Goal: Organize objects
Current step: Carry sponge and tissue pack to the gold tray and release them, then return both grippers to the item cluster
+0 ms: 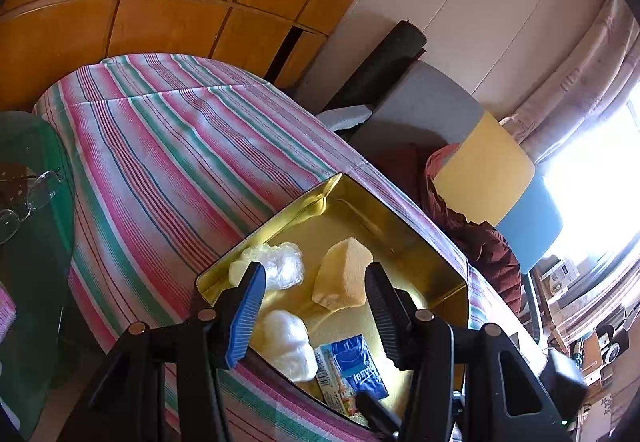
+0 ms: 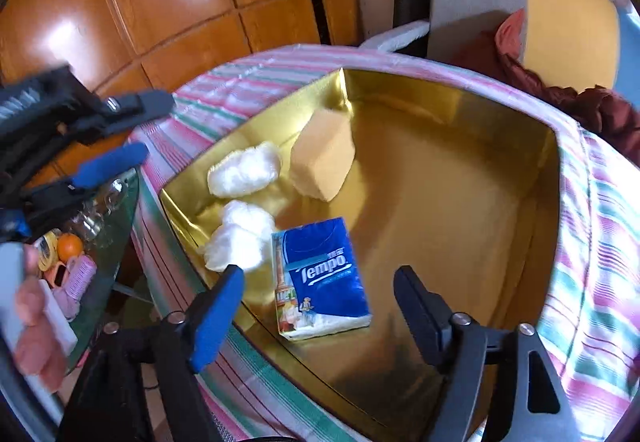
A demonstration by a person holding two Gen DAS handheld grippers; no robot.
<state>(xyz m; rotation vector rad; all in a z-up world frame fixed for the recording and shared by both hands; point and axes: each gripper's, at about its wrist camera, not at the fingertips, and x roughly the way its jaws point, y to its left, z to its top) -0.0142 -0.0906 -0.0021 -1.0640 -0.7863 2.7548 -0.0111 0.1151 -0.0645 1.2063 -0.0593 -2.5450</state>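
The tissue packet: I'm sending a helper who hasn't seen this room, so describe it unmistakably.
On the striped bedcover sits an open gold tin. The tissue packet lies flat near its front edge, beside two white cotton wads. It alone is blue and printed "Tempo".

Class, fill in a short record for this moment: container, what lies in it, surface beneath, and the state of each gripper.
container: gold tin, open, no lid seen
contents: tissue pack, yellow sponge, two white plastic-wrapped bundles
surface: striped cloth
left gripper: open, empty, above the tin
right gripper: open, empty, over the tissue pack
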